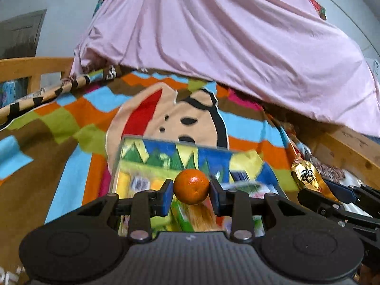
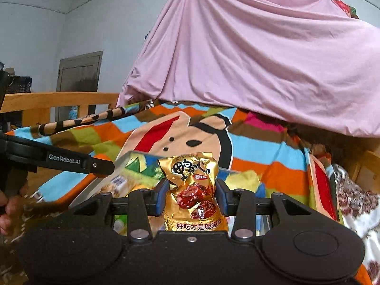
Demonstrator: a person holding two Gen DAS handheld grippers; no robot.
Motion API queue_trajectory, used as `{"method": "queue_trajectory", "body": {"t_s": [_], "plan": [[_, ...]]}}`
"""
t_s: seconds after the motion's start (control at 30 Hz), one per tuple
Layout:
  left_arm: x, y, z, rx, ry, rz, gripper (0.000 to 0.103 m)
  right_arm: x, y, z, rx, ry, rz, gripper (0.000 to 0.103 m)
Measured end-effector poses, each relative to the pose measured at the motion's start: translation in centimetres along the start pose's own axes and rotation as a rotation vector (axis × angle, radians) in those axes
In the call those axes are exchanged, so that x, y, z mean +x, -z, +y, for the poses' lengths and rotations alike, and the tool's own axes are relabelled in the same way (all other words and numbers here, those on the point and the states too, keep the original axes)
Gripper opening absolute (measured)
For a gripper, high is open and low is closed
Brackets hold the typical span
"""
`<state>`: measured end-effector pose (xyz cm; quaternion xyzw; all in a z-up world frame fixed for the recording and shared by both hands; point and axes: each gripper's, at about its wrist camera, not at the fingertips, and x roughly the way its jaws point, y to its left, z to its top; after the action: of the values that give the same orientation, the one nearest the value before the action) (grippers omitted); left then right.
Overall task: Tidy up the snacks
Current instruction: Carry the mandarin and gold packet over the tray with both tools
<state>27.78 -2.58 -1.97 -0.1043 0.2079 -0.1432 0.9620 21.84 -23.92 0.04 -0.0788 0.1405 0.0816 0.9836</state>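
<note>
Left gripper (image 1: 192,191) clamped on a small round orange mandarin (image 1: 192,186), blue pads touching both sides, fruit held in the air above a clear plastic box (image 1: 133,147) packed with colourful snack packets. Right gripper (image 2: 192,196) nearly closed, pinching a crinkled gold foil snack pouch (image 2: 193,190) upright, above the same box. Box sits on a multicoloured patchwork blanket (image 1: 59,128); draped pink sheet (image 1: 225,47) behind.

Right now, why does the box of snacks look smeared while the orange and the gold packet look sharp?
Left wrist view: the orange sits crisp in the left gripper, the clear box behind is motion-blurred. Right wrist view: the gold packet is sharp with foil glare; the fisheye bends the bed rail.
</note>
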Motion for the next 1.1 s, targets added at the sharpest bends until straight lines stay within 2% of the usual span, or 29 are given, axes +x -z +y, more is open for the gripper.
{"method": "queue_trajectory", "body": {"t_s": [0.13, 0.33, 0.47, 0.77, 1.1], "plan": [[2.0, -0.1, 0.8, 0.045, -0.020, -0.033, 0.036, 3.1, -0.1, 0.3, -0.005, 0.010, -0.002, 0.044], [4.8, -0.5, 2.7, -0.026, -0.020, -0.044, 0.036, 7.9, -0.8, 0.7, 0.001, 0.029, 0.026, 0.044], [6.0, -0.2, 3.6, -0.009, -0.047, -0.063, 0.036, 10.2, -1.0, 1.3, -0.011, 0.028, 0.054, 0.044], [7.8, 0.4, 3.8, 0.061, -0.065, -0.036, 0.036, 13.6, 0.0, 3.3, -0.081, 0.039, 0.134, 0.044], [8.7, 1.0, 3.8, 0.059, -0.039, -0.008, 0.036, 15.4, 0.9, 4.1, -0.102, 0.051, 0.188, 0.044]]}}
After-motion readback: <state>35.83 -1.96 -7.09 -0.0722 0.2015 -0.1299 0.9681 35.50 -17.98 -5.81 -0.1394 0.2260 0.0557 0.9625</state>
